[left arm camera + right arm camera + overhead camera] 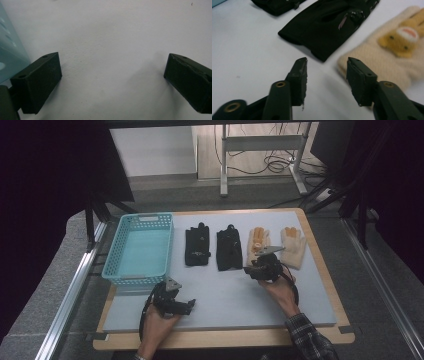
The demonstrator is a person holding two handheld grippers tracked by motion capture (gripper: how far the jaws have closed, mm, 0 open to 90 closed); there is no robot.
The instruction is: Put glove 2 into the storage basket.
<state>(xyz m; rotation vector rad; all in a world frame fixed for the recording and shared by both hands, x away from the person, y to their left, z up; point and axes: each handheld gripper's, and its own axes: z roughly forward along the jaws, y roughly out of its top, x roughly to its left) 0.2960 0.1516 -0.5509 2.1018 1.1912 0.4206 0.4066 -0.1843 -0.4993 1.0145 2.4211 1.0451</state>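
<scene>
1. Cream knitted glove (384,62) with a yellow bear patch lies flat on the counter (225,300), beside a black glove (324,27).
2. Right gripper (327,75) hovers at the cream glove's cuff, fingers half apart, gripping nothing.
3. Left gripper (112,72): fingers wide, nothing held.

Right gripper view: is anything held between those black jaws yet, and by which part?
Nothing is held. The right gripper has bare grey mat between its jaws; the cream knitted glove with an orange bear face lies just beyond one jaw, ungripped.

No legible text, label, brand, number or sign anywhere. Nearest to a marking: a yellow bear-face figure on the cream knitted glove (392,47), a picture without letters. Small shiny trim on the black fabric glove (329,27), too blurred to read.
</scene>
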